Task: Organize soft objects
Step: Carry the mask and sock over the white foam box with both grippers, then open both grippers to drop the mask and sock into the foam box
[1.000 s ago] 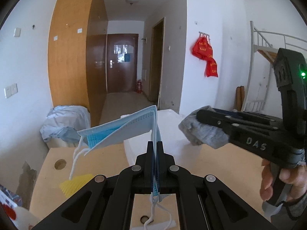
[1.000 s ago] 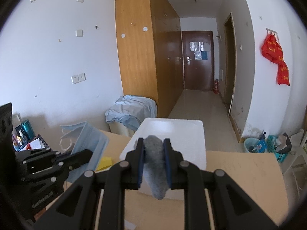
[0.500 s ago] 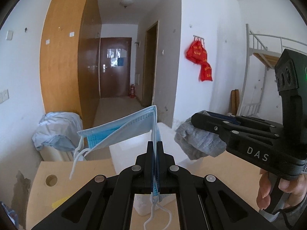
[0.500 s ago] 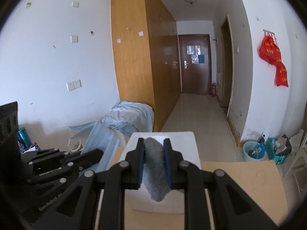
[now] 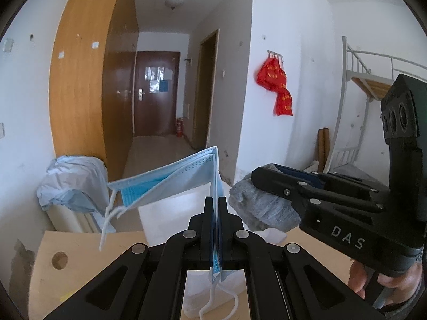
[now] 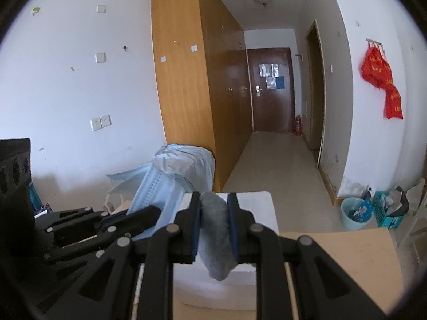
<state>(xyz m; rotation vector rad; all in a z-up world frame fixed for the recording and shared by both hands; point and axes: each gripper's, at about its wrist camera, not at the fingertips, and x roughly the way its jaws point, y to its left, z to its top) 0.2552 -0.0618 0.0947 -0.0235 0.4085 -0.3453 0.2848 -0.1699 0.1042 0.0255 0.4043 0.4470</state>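
Two grippers hang side by side above the wooden table (image 5: 80, 242), near its far edge where a white foam box (image 6: 256, 208) sits. The left gripper (image 5: 215, 205) is pinched tight on a blue face mask (image 5: 170, 181), which fans up and leftward from the fingertips. The right gripper (image 6: 213, 208) is clamped on a grey cloth (image 6: 216, 237) drooping below its pads.
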